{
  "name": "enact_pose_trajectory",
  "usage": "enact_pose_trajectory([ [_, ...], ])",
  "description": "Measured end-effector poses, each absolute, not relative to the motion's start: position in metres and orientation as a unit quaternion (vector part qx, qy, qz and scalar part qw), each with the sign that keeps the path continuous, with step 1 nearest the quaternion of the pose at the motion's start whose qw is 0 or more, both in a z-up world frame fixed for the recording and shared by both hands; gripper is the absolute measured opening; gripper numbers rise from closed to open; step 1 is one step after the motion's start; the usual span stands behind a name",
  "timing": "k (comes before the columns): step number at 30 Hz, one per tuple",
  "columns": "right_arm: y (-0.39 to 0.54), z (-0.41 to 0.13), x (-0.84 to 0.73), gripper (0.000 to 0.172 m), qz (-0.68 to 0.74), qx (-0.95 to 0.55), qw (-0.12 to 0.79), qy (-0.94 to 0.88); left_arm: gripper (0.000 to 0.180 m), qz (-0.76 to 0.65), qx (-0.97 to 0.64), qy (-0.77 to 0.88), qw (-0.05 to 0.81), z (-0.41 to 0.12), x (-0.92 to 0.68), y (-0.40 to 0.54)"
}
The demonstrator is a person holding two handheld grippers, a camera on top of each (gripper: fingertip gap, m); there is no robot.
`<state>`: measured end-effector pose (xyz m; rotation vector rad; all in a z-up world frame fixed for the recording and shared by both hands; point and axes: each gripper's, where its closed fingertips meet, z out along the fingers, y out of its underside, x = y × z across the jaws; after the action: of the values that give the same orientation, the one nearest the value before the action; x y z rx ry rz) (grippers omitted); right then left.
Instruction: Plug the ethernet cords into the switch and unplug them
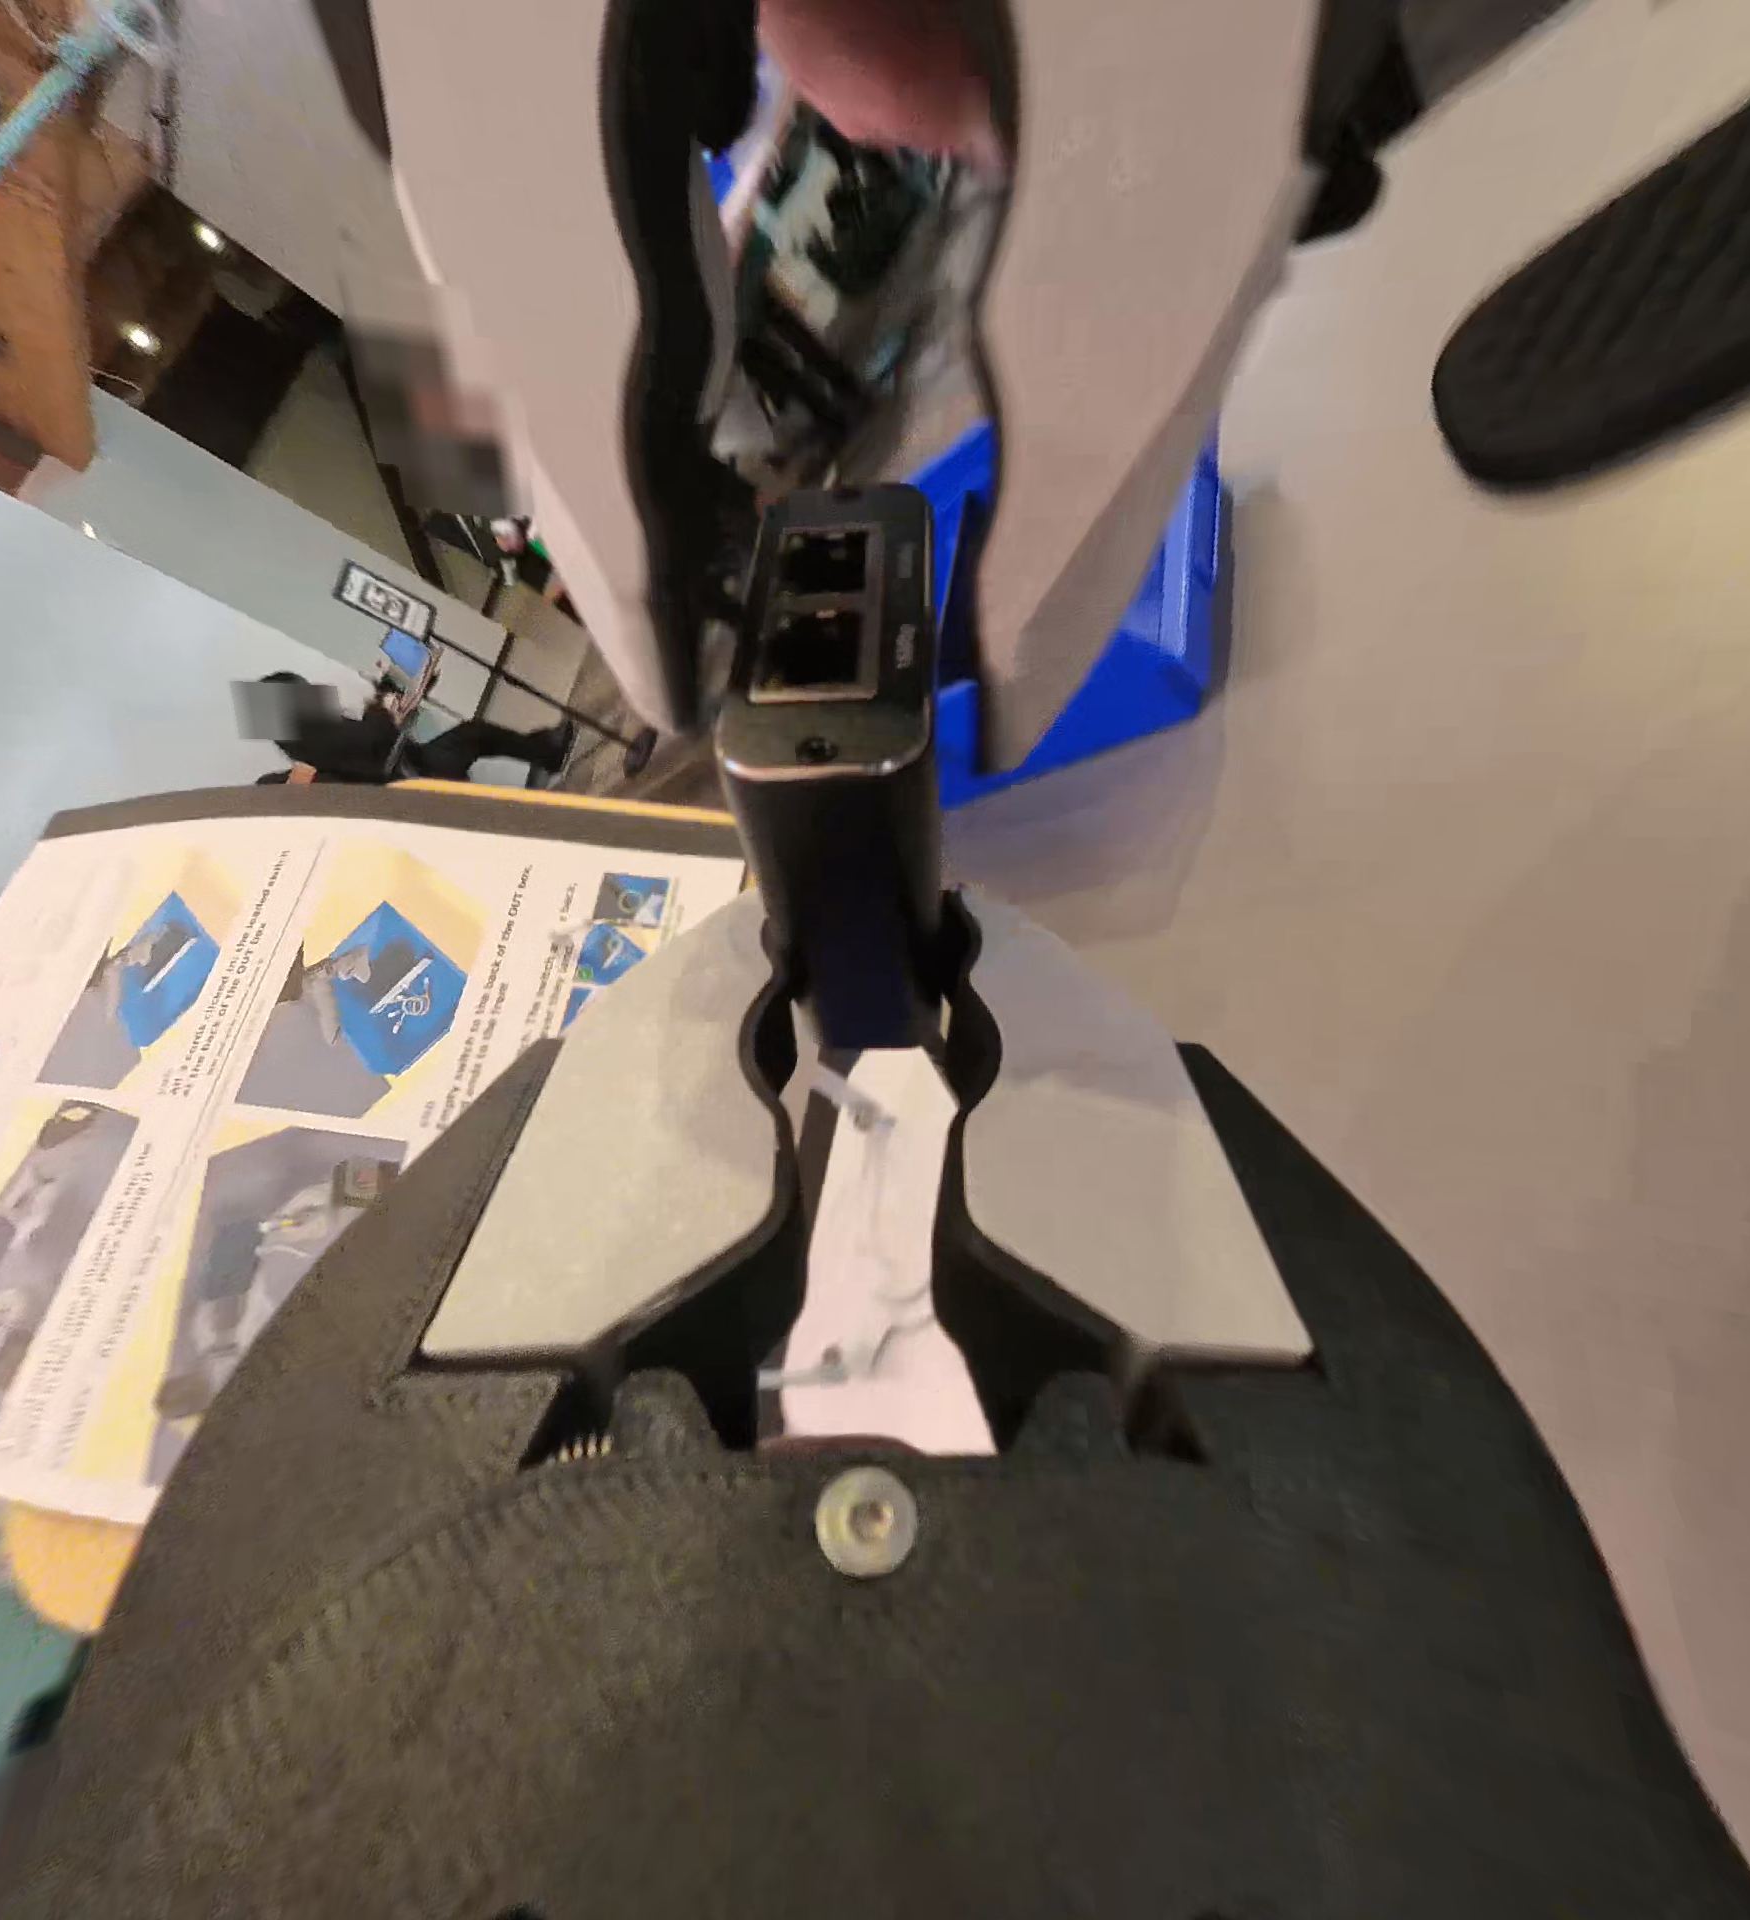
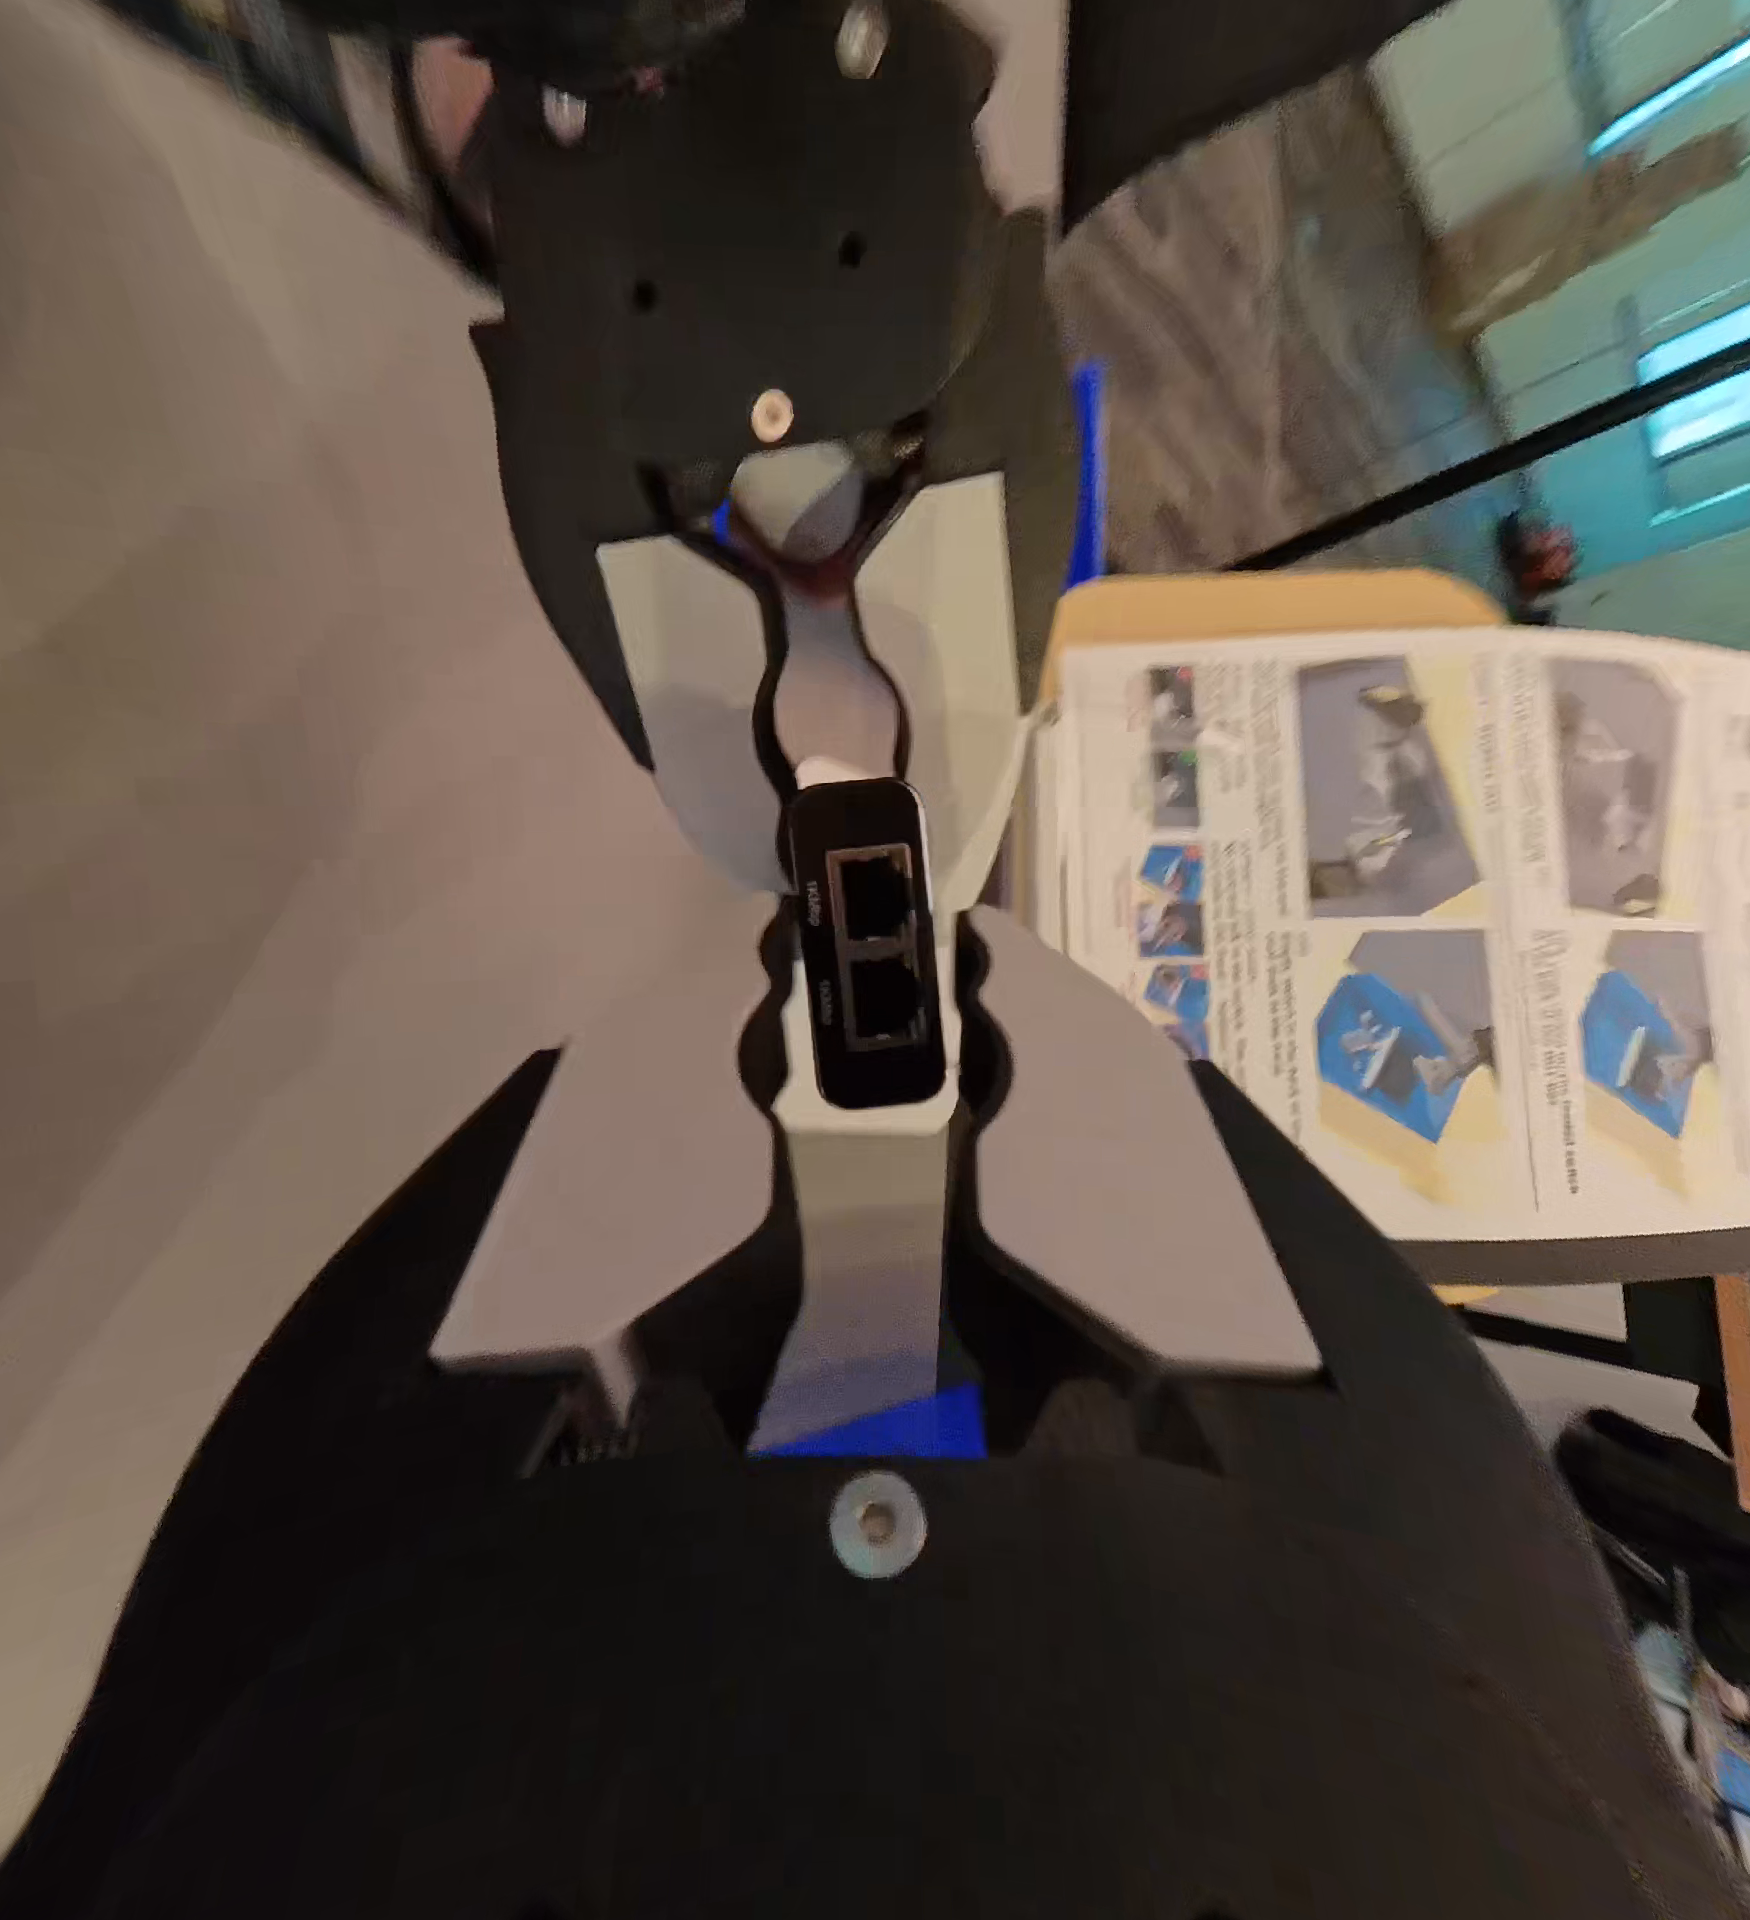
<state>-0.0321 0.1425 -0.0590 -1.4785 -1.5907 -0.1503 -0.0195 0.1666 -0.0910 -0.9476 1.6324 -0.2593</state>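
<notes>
Left wrist view: the left gripper (image 1: 866,977) clamps the near end of the switch (image 1: 829,727), a slim black box, with both fingertips pressed on its side faces. The switch stands off the table and extends away from the camera. Its far end carries two stacked ports, both empty. The right gripper (image 1: 829,623) faces in from the top of the frame, its fingers flanking the port end. A blue bin (image 1: 1089,665) lies behind, and an instruction sheet (image 1: 227,1039) lies to the left.

Right wrist view: the right gripper (image 2: 866,997) is closed on the port end of the switch (image 2: 871,966), pads against both sides, the port face turned to the camera. The left gripper (image 2: 829,727) holds the far end. The sheet (image 2: 1422,935) lies on the right.

Judgement: gripping both ends probably steadies the switch for a handover or reorientation. No cord is visible at either port, so plugging has apparently not begun.
</notes>
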Motion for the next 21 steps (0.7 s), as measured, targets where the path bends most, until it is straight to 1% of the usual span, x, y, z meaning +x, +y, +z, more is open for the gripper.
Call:
enact_pose_trajectory([
  [1, 0.142, -0.051, -0.034, 0.046, -0.051, -0.596, 0.487, -0.637, 0.025, -0.142, -0.407, 0.684, 0.589, -0.084, -0.022, 0.165],
  [2, 0.14, -0.047, -0.033, 0.054, -0.034, -0.598, 0.499, -0.627, 0.024, -0.181, -0.405, 0.671, 0.594, -0.077, -0.024, 0.163],
  [5, 0.136, -0.044, -0.036, 0.055, 0.066, -0.608, 0.529, -0.589, 0.024, -0.315, -0.362, 0.638, 0.602, -0.053, -0.035, 0.145],
  [7, 0.134, -0.039, -0.04, 0.052, 0.131, -0.6, 0.554, -0.563, 0.025, -0.373, -0.341, 0.629, 0.591, -0.045, -0.04, 0.138],
  [8, 0.133, -0.036, -0.042, 0.047, 0.155, -0.593, 0.563, -0.555, 0.025, -0.388, -0.332, 0.623, 0.593, -0.042, -0.041, 0.136],
  [9, 0.132, -0.033, -0.044, 0.038, 0.17, -0.585, 0.57, -0.551, 0.025, -0.4, -0.324, 0.623, 0.589, -0.042, -0.042, 0.133],
  [12, 0.126, -0.028, -0.051, 0.025, 0.207, -0.567, 0.574, -0.554, 0.025, -0.408, -0.313, 0.627, 0.585, -0.043, -0.041, 0.127],
  [15, 0.125, -0.029, -0.054, 0.023, 0.188, -0.563, 0.572, -0.567, 0.025, -0.411, -0.309, 0.629, 0.583, -0.044, -0.042, 0.128],
  [17, 0.126, -0.031, -0.052, 0.024, 0.148, -0.569, 0.564, -0.58, 0.026, -0.389, -0.319, 0.632, 0.589, -0.047, -0.042, 0.133],
  [18, 0.13, -0.033, -0.049, 0.023, 0.119, -0.581, 0.555, -0.583, 0.038, -0.368, -0.326, 0.627, 0.604, -0.045, -0.044, 0.14],
  [19, 0.133, -0.035, -0.044, 0.023, 0.088, -0.593, 0.543, -0.587, 0.048, -0.344, -0.329, 0.63, 0.614, -0.044, -0.047, 0.144],
  [21, 0.143, -0.039, -0.031, 0.023, 0.002, -0.617, 0.515, -0.595, 0.057, -0.28, -0.334, 0.645, 0.628, -0.04, -0.053, 0.152],
])
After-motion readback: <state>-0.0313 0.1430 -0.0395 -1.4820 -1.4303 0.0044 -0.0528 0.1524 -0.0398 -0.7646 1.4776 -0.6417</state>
